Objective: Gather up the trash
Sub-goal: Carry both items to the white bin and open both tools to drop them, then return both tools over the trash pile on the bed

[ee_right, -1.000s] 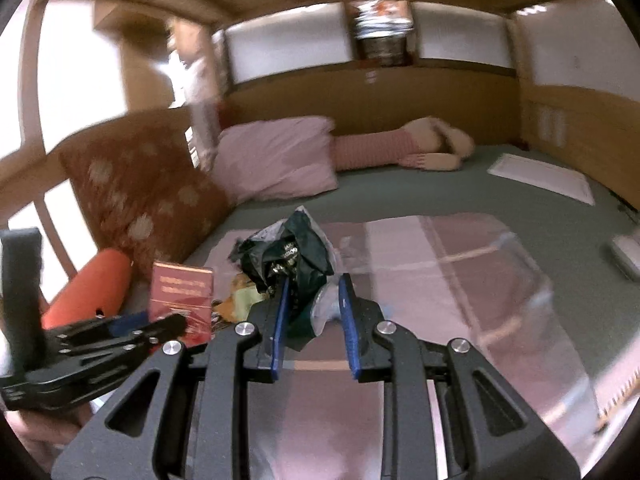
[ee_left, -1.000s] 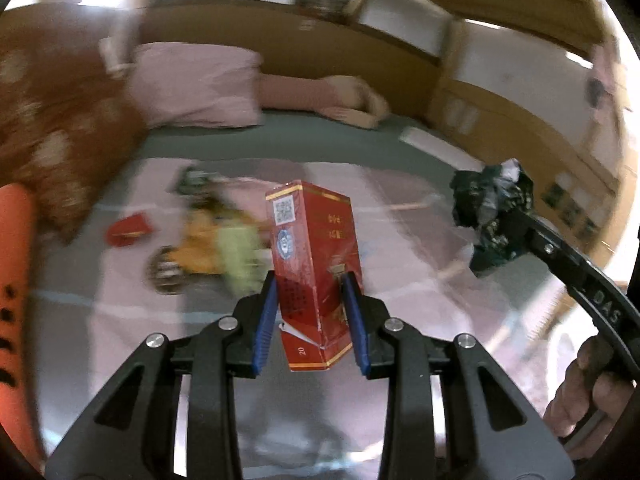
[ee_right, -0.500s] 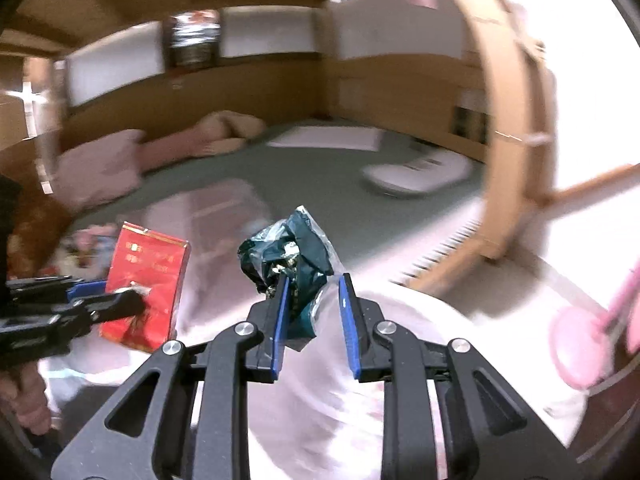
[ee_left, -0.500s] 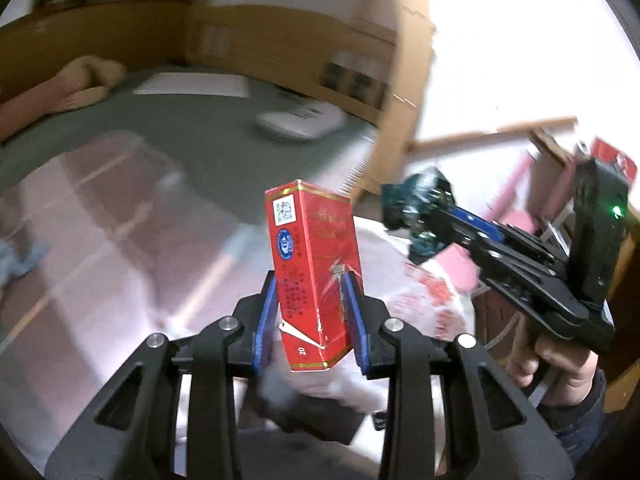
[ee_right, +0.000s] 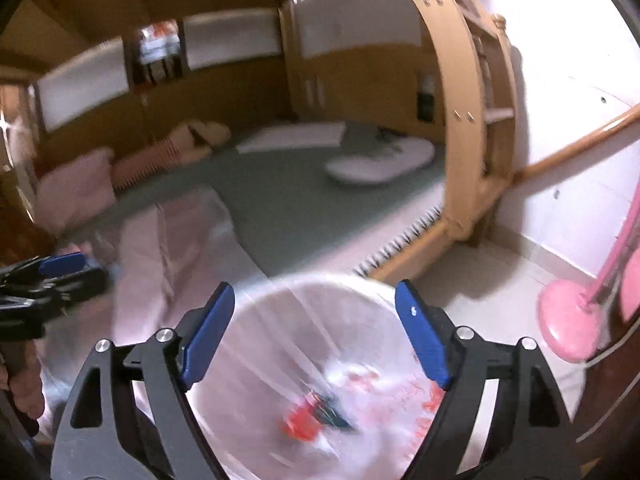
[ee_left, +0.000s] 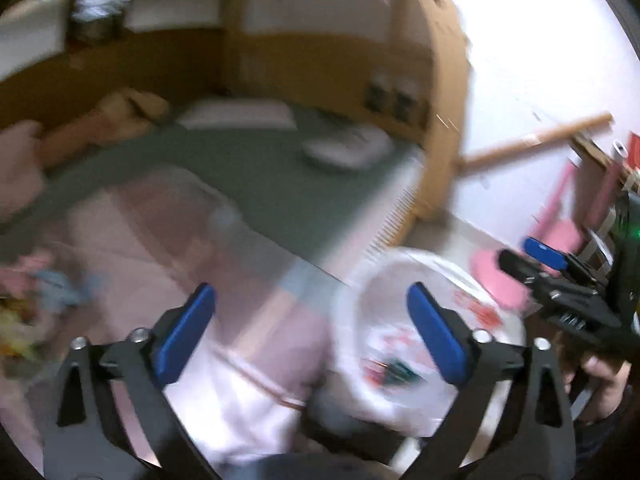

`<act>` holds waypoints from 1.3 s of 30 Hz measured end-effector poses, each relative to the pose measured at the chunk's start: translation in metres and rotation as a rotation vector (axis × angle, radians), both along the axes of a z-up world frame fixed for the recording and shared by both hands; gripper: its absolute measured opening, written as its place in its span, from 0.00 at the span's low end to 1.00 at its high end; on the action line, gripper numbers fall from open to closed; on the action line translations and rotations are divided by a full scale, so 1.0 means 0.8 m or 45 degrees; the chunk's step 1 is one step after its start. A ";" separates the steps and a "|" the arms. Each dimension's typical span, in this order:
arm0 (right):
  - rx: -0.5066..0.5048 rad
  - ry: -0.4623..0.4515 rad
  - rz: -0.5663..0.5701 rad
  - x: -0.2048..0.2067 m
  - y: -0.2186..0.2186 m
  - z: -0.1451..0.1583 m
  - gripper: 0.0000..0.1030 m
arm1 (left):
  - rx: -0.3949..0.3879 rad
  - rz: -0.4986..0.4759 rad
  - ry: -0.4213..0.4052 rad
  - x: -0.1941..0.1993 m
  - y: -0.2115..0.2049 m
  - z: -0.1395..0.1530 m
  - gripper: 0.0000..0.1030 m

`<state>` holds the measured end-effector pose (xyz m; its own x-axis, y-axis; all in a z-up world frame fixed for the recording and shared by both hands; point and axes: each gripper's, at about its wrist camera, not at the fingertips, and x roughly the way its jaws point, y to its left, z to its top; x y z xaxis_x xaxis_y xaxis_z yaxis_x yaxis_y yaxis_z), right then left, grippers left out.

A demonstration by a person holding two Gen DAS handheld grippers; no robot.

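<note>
Right hand-held gripper (ee_right: 314,334) and left hand-held gripper (ee_left: 310,330), jaws opening and empty, hang over the lined trash bin (ee_right: 280,284); red carton (ee_right: 302,420) and dark wrapper (ee_right: 334,418) lie inside at 6 o'clock.

No readable text showing in either wrist view. Red print on white bin liner (ee_right: 360,320) blurring out, illegible; same liner (ee_left: 400,280) smearing in left view. Red carton (ee_right: 302,420) lying inside liner, markings not resolving. Shelf items (ee_right: 158,46) on far wall showing red-white packaging, lettering too blurred to read.
</note>
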<state>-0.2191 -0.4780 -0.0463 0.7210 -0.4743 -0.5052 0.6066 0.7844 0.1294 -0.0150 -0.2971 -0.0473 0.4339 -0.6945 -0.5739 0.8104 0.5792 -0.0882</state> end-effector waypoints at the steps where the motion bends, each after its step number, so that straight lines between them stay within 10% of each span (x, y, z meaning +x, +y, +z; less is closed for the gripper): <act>1: 0.003 -0.031 0.028 0.011 0.010 0.009 0.83 | -0.016 0.049 -0.031 0.009 0.018 0.009 0.97; 9: -0.043 -0.117 0.515 0.181 0.173 0.045 0.91 | 0.000 0.601 -0.099 0.096 0.223 0.037 0.97; 20: -0.290 -0.019 0.866 0.330 0.374 -0.024 0.92 | 0.134 1.047 0.083 0.140 0.384 -0.068 0.97; 39: -0.144 0.050 0.903 0.344 0.355 -0.051 0.92 | 0.103 1.034 0.157 0.147 0.391 -0.073 0.97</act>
<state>0.0563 -0.1942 -0.0875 0.8571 0.0509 -0.5126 -0.0516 0.9986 0.0129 0.1024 0.0153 -0.1061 0.7140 -0.1461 -0.6848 0.1235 0.9889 -0.0822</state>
